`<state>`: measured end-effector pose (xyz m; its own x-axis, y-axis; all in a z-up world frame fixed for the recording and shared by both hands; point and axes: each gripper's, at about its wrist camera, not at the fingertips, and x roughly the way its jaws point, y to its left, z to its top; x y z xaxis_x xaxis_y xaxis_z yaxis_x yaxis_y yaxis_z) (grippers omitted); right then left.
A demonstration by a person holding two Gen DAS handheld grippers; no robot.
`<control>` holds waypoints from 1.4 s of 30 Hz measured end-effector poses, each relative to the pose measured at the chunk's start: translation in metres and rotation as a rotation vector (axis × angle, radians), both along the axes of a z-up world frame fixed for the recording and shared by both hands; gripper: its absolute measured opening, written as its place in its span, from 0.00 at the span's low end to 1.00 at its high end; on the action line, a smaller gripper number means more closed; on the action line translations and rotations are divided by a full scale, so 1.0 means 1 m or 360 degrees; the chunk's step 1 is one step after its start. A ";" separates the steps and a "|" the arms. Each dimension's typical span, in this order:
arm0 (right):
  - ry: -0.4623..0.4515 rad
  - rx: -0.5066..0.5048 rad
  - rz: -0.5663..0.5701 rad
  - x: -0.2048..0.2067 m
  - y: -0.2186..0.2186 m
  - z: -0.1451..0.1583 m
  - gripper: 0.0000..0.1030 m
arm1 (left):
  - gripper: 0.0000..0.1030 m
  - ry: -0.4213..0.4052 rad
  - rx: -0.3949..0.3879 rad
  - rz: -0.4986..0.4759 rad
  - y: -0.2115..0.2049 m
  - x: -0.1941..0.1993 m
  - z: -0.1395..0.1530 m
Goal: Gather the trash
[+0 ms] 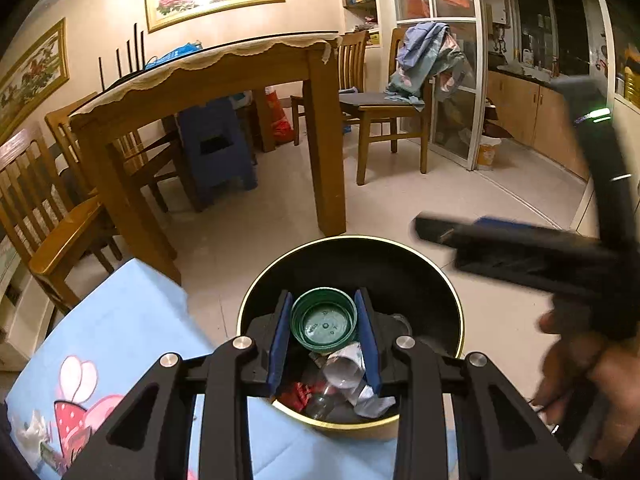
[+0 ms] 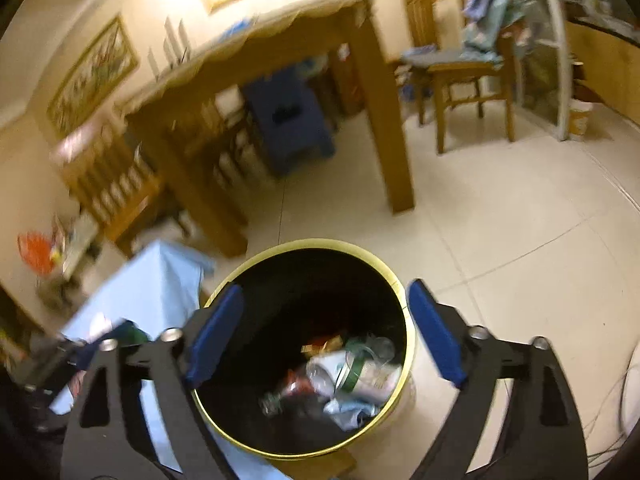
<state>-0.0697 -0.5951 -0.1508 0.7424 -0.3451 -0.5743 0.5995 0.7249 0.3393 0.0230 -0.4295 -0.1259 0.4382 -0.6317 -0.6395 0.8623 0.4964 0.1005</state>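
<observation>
The left gripper (image 1: 323, 322) has its jaws closed on a green lid (image 1: 323, 323), the blue pads pressing its rim from either side, its hollow underside facing the camera. The lid hangs over the mouth of the bin (image 1: 448, 280), a round black pail with a yellow rim that stands on the pale tiled floor (image 1: 460, 200).

The right gripper (image 2: 322, 330) has its jaws spread wide with nothing between them; they stand to either side of the bin (image 2: 320, 248) opening, above it. In the left wrist view this gripper (image 1: 436, 232) shows blurred at the right, with the hand (image 1: 576, 364) that carries it below.

Down in the bin lies trash (image 2: 352, 372): a clear plastic bottle, crumpled white paper, a red scrap, a gold-coloured wrapper; the right wrist view is smeared, so finer detail cannot be told.

Just beside the bin, at the left, a light blue cloth (image 1: 132, 320) with a pink cartoon print covers a surface whose edge touches or nearly touches the bin's rim. Beyond stand a wooden table (image 1: 224, 76) with a scalloped cover, wooden chairs around it, a blue stool (image 1: 216, 148) beneath, and a chair (image 1: 384, 108) draped with clothes.
</observation>
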 end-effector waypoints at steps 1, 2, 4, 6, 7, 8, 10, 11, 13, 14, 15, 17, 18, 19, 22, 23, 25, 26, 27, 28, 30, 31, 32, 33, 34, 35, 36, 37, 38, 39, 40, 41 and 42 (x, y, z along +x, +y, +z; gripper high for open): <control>-0.0025 -0.0006 -0.0024 -0.008 -0.002 0.004 0.90 | 0.29 -0.0006 0.0000 -0.0004 -0.003 0.000 0.000; -0.0055 -0.0004 -0.0047 -0.017 -0.006 0.009 0.90 | 0.29 -0.0011 0.0000 -0.0007 -0.008 0.000 0.000; -0.0111 0.0016 -0.0076 -0.029 -0.012 0.013 0.91 | 0.30 -0.0014 0.0002 -0.0016 -0.016 0.002 -0.002; -0.0145 0.0037 -0.0107 -0.040 -0.014 0.014 0.91 | 0.45 -0.0003 0.0010 -0.0032 -0.023 0.005 -0.005; -0.0158 0.0049 -0.0122 -0.045 -0.015 0.014 0.91 | 0.54 -0.0013 0.0014 -0.0036 -0.025 0.006 -0.005; -0.0161 0.0056 -0.0130 -0.045 -0.012 0.015 0.92 | 0.67 -0.0042 0.0012 -0.0037 -0.027 0.005 -0.005; -0.0142 0.0067 -0.0135 -0.047 -0.012 0.012 0.92 | 0.70 -0.0091 0.0005 -0.0035 -0.026 0.003 -0.004; -0.0132 0.0071 -0.0137 -0.047 -0.011 0.011 0.92 | 0.73 -0.0088 0.0001 -0.0030 -0.024 0.003 -0.003; -0.0131 0.0076 -0.0141 -0.048 -0.008 0.012 0.92 | 0.76 -0.0074 -0.0018 -0.0010 -0.018 0.005 -0.001; -0.0132 0.0075 -0.0141 -0.049 -0.005 0.013 0.92 | 0.77 -0.0068 -0.0034 0.0000 -0.013 0.005 0.001; -0.0131 0.0073 -0.0140 -0.049 -0.001 0.014 0.92 | 0.79 -0.0056 -0.0047 -0.0001 -0.009 0.007 0.004; -0.0123 0.0068 -0.0127 -0.047 0.007 0.016 0.92 | 0.80 -0.0056 -0.0059 0.0004 -0.003 0.008 0.009; -0.0111 0.0057 -0.0108 -0.045 0.014 0.017 0.92 | 0.81 -0.0063 -0.0061 0.0011 0.002 0.008 0.012; -0.0105 0.0049 -0.0090 -0.042 0.019 0.019 0.92 | 0.84 -0.0065 -0.0063 0.0015 0.008 0.007 0.015; -0.0069 -0.0022 0.0053 -0.027 0.051 0.025 0.93 | 0.94 -0.0064 -0.0092 0.0072 0.045 0.002 0.023; -0.0048 -0.0056 0.0114 -0.021 0.063 0.027 0.94 | 0.94 -0.0062 -0.0082 0.0089 0.059 0.000 0.022; 0.0011 -0.0133 0.0236 -0.004 0.090 0.029 0.94 | 0.94 -0.0098 -0.0033 0.0169 0.097 -0.006 0.018; 0.0040 -0.0176 0.0312 0.005 0.108 0.029 0.94 | 0.94 -0.0126 -0.0011 0.0218 0.116 -0.007 0.016; 0.0057 -0.0201 0.0373 0.012 0.120 0.029 0.95 | 0.94 -0.0155 0.0004 0.0286 0.145 -0.010 0.013; 0.0087 -0.0235 0.0458 0.022 0.140 0.029 0.95 | 0.94 -0.0161 0.0007 0.0325 0.165 -0.012 0.010; 0.0139 -0.0277 0.0680 0.046 0.185 0.027 0.95 | 0.94 -0.0170 0.0011 0.0457 0.221 -0.012 0.002; 0.0156 -0.0276 0.0788 0.057 0.208 0.024 0.95 | 0.94 -0.0169 0.0017 0.0518 0.244 -0.011 0.000; 0.0173 -0.0269 0.0859 0.067 0.225 0.022 0.95 | 0.94 -0.0169 0.0028 0.0589 0.269 -0.008 -0.005; 0.0203 -0.0254 0.0950 0.083 0.249 0.020 0.95 | 0.94 -0.0176 0.0043 0.0675 0.294 -0.005 -0.009; 0.0219 -0.0254 0.1003 0.097 0.266 0.020 0.95 | 0.94 -0.0180 0.0054 0.0744 0.312 -0.002 -0.011; 0.0240 -0.0258 0.1033 0.111 0.281 0.019 0.95 | 0.94 -0.0180 0.0063 0.0803 0.328 0.001 -0.013; 0.0289 -0.0264 0.1051 0.128 0.297 0.017 0.95 | 0.94 -0.0184 0.0069 0.0897 0.351 0.008 -0.014; 0.0340 -0.0268 0.1058 0.142 0.308 0.015 0.95 | 0.94 -0.0186 0.0071 0.0955 0.364 0.012 -0.015; 0.0409 -0.0258 0.1069 0.161 0.321 0.010 0.95 | 0.94 -0.0173 0.0064 0.1034 0.379 0.018 -0.014; 0.0449 -0.0242 0.1082 0.172 0.327 0.006 0.95 | 0.94 -0.0145 0.0044 0.1079 0.389 0.023 -0.012; 0.0537 -0.0233 0.1094 0.188 0.341 -0.003 0.95 | 0.94 -0.0084 -0.0008 0.1115 0.402 0.029 -0.011; 0.0583 -0.0240 0.1090 0.198 0.348 -0.008 0.94 | 0.94 -0.0041 -0.0056 0.1128 0.414 0.032 -0.010; 0.0611 -0.0251 0.1087 0.204 0.350 -0.012 0.94 | 0.94 -0.0004 -0.0096 0.1140 0.423 0.035 -0.009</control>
<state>0.1345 -0.2447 -0.1632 0.5794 0.0162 -0.8149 0.0595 0.9963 0.0621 0.0579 -0.0061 -0.1347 0.7597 -0.2225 -0.6110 0.3223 0.9450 0.0565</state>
